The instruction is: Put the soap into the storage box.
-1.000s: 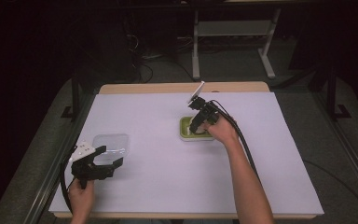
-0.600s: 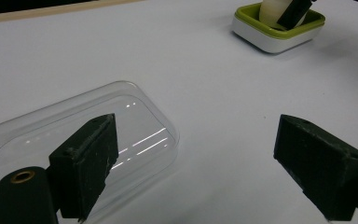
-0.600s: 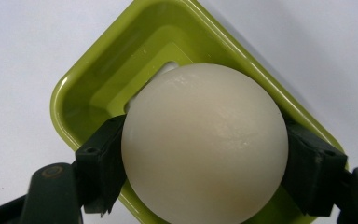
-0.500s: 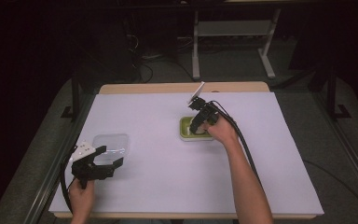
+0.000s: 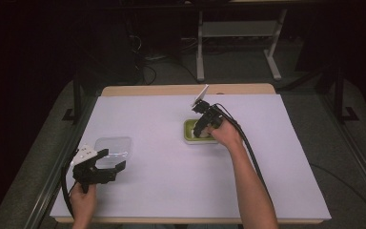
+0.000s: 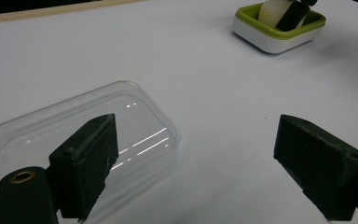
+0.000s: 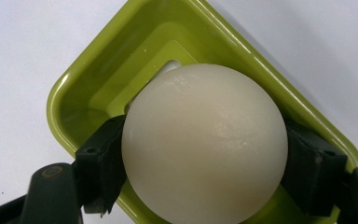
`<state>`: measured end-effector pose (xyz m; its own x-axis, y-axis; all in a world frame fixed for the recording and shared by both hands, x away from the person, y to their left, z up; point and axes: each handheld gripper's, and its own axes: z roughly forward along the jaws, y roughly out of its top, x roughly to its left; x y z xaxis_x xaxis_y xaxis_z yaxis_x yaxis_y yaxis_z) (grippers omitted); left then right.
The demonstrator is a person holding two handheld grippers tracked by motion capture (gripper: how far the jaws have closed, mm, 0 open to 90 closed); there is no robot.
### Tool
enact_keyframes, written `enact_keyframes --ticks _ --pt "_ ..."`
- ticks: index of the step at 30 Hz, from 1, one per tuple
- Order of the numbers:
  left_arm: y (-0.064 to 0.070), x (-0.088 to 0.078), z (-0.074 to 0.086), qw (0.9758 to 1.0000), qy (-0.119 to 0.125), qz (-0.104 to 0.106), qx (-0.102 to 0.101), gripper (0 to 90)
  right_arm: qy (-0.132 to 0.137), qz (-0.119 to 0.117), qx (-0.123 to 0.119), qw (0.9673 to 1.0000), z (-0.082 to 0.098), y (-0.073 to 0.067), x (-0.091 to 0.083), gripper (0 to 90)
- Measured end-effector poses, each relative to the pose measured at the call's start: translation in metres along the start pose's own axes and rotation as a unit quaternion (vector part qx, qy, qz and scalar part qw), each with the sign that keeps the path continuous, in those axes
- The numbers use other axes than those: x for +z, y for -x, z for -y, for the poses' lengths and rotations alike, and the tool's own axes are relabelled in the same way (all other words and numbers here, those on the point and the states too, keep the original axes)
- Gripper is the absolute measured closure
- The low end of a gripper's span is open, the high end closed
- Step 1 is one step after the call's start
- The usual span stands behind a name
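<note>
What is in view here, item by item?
soap: one, cream, in the dish, between the right tool's jaws
dish: one, green with white base, table centre
lid: one, clear, table's left, beside the left tool
table: one, white top, wooden edge
frame: one, grey, on the floor behind the table
left tool: black, open, holding nothing
right tool: black, shut on the soap

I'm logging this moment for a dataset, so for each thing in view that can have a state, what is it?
green dish: upright on the table, lid off, soap in it.
white soap: in the dish, clamped between the right jaws.
clear lid: flat on the table, apart from the dish.
left gripper: open, by the lid.
right gripper: shut on the soap.
</note>
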<state>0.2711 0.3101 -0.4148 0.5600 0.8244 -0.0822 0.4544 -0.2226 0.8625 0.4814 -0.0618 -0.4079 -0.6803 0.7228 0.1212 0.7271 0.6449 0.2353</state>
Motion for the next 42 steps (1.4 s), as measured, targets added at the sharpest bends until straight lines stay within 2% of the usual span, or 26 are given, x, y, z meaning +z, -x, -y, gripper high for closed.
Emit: enact_keyframes --ticks 18,28,30,32,33,37,40,42 --pt "0.0 0.0 0.0 1.0 0.0 0.0 0.001 12.9 -0.001 0.002 0.004 1.0 0.0 -0.001 -0.004 23.3" --pt "0.0 0.0 0.0 1.0 0.0 0.001 0.001 12.9 0.007 0.006 0.006 0.9999 0.001 -0.002 -0.008 23.1" --pt "0.0 0.0 0.0 1.0 0.0 0.0 0.001 12.9 0.018 0.004 0.01 0.9998 0.003 -0.002 -0.013 23.4" --pt "0.001 0.001 0.0 1.0 0.001 0.001 0.0 12.9 0.026 0.005 0.003 0.9997 0.003 -0.001 -0.015 24.0" --pt "0.001 0.001 0.0 1.0 0.0 0.002 0.0 12.9 0.038 0.0 0.004 0.9993 0.005 -0.001 -0.021 24.8" --pt "0.001 0.001 0.0 1.0 -0.001 0.002 0.001 12.9 0.044 0.003 0.009 0.999 0.009 -0.002 -0.03 24.6" --pt "0.002 0.001 0.0 1.0 0.0 0.001 0.002 12.9 0.049 0.003 0.002 0.9988 0.013 -0.004 -0.038 24.2" --pt "0.002 0.002 0.0 1.0 0.0 0.001 0.001 12.9 0.063 0.002 -0.002 0.998 0.018 -0.004 -0.042 24.6"
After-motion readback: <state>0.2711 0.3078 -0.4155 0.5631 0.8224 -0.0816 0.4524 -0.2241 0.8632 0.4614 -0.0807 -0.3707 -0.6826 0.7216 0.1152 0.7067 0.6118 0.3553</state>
